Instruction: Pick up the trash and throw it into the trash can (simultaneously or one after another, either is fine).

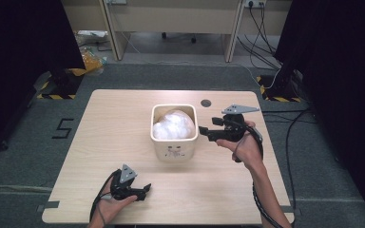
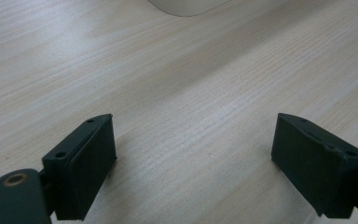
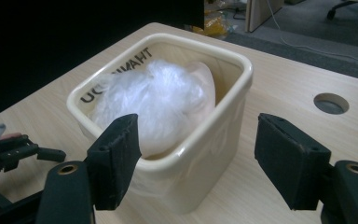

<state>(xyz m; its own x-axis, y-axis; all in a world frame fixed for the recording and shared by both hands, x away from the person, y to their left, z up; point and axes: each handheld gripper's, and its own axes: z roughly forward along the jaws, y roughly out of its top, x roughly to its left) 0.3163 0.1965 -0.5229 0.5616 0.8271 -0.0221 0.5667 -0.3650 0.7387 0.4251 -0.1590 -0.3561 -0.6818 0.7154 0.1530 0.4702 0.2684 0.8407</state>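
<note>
A cream square tub [image 1: 173, 151] stands in the middle of the wooden table [image 1: 114, 118], with a crumpled white plastic bag [image 1: 172, 124] inside it. My right gripper [image 1: 204, 133] hovers just right of the tub, pointing at its right wall. In the right gripper view the jaws [image 3: 200, 158] stand open with the tub's near corner [image 3: 214, 140] between them, pads not pressing, and the bag [image 3: 154, 100] bulges above the rim. My left gripper [image 1: 146, 191] rests low near the front edge, left of the tub; its jaws [image 2: 193, 158] are open over bare wood.
A round hole [image 1: 206, 103] is cut in the table behind the tub, also seen as the hole [image 3: 331, 103] in the right gripper view. Black curtains flank the table. Cables [image 1: 290, 128] run over the floor at the right, and a desk stands at the back.
</note>
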